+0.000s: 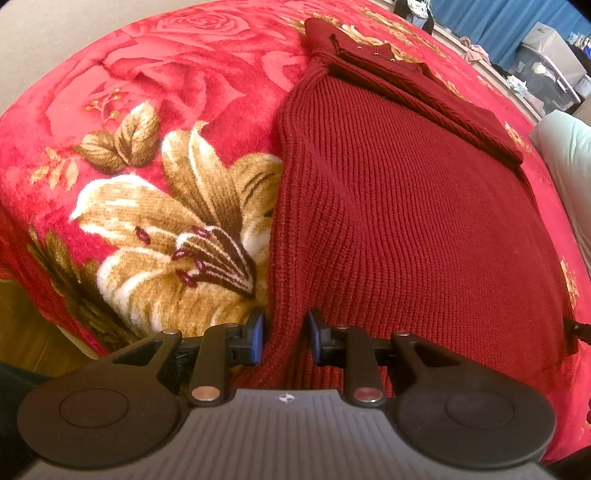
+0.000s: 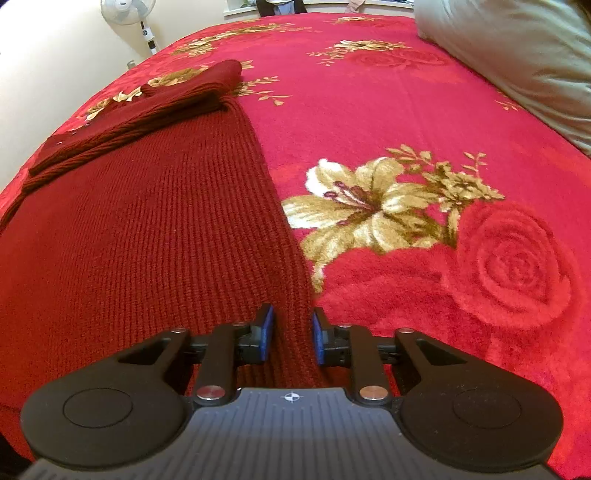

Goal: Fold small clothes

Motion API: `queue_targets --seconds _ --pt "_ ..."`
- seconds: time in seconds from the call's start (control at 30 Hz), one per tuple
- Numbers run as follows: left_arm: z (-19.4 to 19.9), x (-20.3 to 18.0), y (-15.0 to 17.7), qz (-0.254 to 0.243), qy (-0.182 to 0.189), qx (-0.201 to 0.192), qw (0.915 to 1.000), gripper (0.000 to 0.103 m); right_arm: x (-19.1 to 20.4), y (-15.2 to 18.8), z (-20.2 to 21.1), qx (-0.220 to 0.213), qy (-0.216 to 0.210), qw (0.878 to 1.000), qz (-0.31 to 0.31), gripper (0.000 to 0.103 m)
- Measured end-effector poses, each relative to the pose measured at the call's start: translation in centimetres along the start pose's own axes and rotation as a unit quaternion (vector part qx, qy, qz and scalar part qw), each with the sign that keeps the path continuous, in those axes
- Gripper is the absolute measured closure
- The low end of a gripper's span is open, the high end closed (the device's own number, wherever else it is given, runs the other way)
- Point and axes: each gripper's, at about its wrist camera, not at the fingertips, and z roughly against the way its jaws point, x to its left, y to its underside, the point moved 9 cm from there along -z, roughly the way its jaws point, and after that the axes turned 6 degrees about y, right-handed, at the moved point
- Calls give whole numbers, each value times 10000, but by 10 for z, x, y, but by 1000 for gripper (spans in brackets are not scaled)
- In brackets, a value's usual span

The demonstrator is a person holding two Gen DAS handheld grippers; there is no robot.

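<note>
Both claws were narrowed on the lower corners of one dark red rib-knit sweater [image 1: 406,221]. On the left gripper [image 1: 286,338] the blue pads [image 1: 259,338] stood close on either side of the sweater's left edge, the knit bunched up between them; whether they pressed hard on it was hard to judge, but the fabric filled the gap. On the right gripper [image 2: 291,338] the blue pads [image 2: 266,338] pinched the sweater's right edge in the same way, the fold of knit rising between them.

That sweater lay spread flat on a red plush blanket with gold lilies and roses [image 1: 166,110], its sleeves folded across the upper body near the collar.

Only the left wrist view showed the collar with small metal studs [image 1: 376,53], blue curtains [image 1: 491,22], a grey plastic bin [image 1: 546,62] on the far side and a strip of wooden floor [image 1: 22,332] below the blanket's edge. Only the right wrist view showed a white pedestal fan [image 2: 127,11] against the wall and a pale grey-green pillow [image 2: 517,62] on the blanket's far right.

A dark tip at the left view's right edge [image 1: 578,328] was cut off and could not be identified. The sweater's hem lay hidden beneath both gripper bodies, and the clutter by the curtains was too small to make out.
</note>
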Motion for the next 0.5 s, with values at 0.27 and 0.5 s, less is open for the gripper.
queue_targets --seconds 0.27,0.5 --pt "1 0 0 0 3 1 10000 76 1 1 1 -13 -8 10000 10 88" --pt "0 0 0 -16 0 1 10000 76 1 0 1 -18 0 10000 24 88"
